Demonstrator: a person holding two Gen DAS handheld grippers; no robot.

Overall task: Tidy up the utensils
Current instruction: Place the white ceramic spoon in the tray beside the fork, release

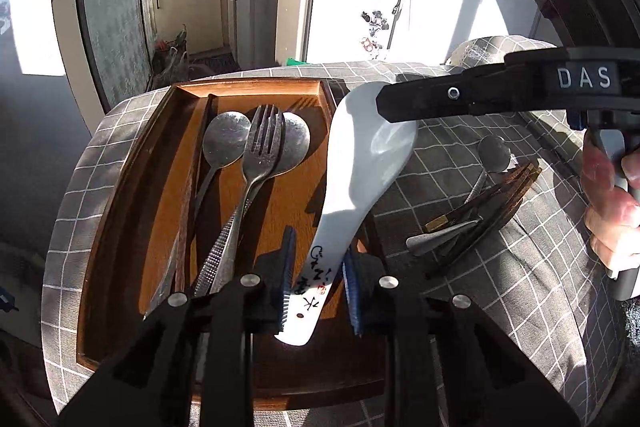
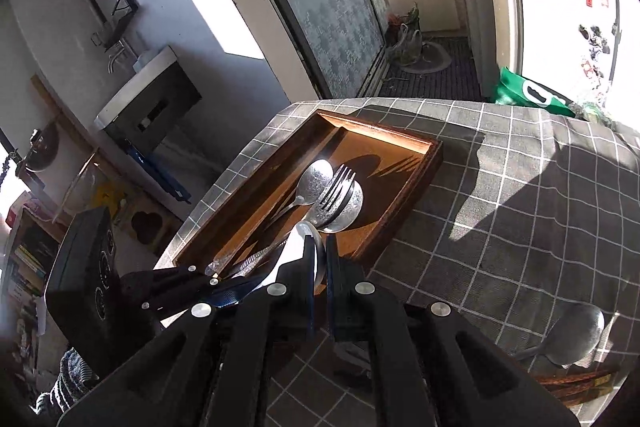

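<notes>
A white ceramic spoon (image 1: 360,163) with black writing on its handle hangs over the right rim of the wooden tray (image 1: 120,211). My left gripper (image 1: 318,291) has its pads on both sides of the spoon's handle. My right gripper (image 2: 320,259) is shut on the rim of the spoon's bowl (image 2: 292,247); it shows in the left wrist view (image 1: 400,101) as a black finger across the bowl. Two metal spoons (image 1: 226,143) and a fork (image 1: 262,147) lie in the tray.
The tray stands on a grey checked cloth (image 1: 540,267). To the right lie a metal spoon (image 1: 494,155) and dark wooden chopsticks (image 1: 492,203), which also show in the right wrist view (image 2: 576,383). A narrow tray compartment (image 1: 160,167) runs along the left.
</notes>
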